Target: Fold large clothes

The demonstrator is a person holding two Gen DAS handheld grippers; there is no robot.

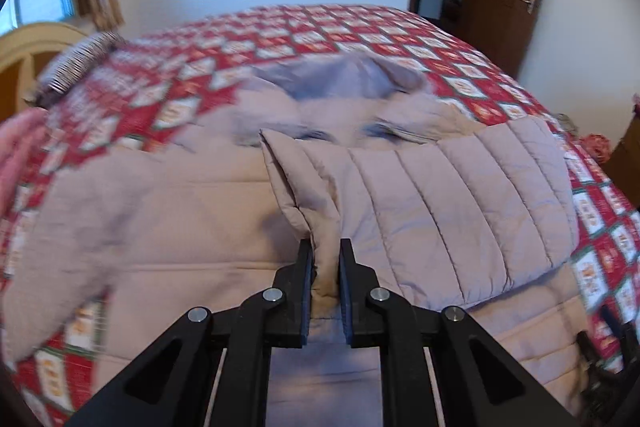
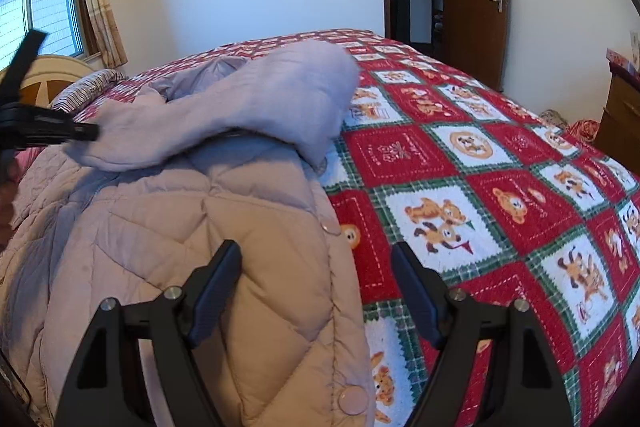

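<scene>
— Coat [image 2: 168,227]: we see it spread on the bed [image 2: 480,163], quilted, pale pink. Our left gripper [image 1: 326,267] tilts down, fingers pinched on a sleeve fold.

— Our right gripper [image 2: 316,267] tilts down too, fingers wide, straddling the coat's snap edge; pillow [image 2: 86,91] beyond.

Soft daylight from window [image 2: 48,7] at upper left; room evenly bright. Left wrist view motion-blurred, worst over coat [image 1: 160,207] and bed [image 1: 360,27]. Fisheye bending, dark vignette corners.
</scene>
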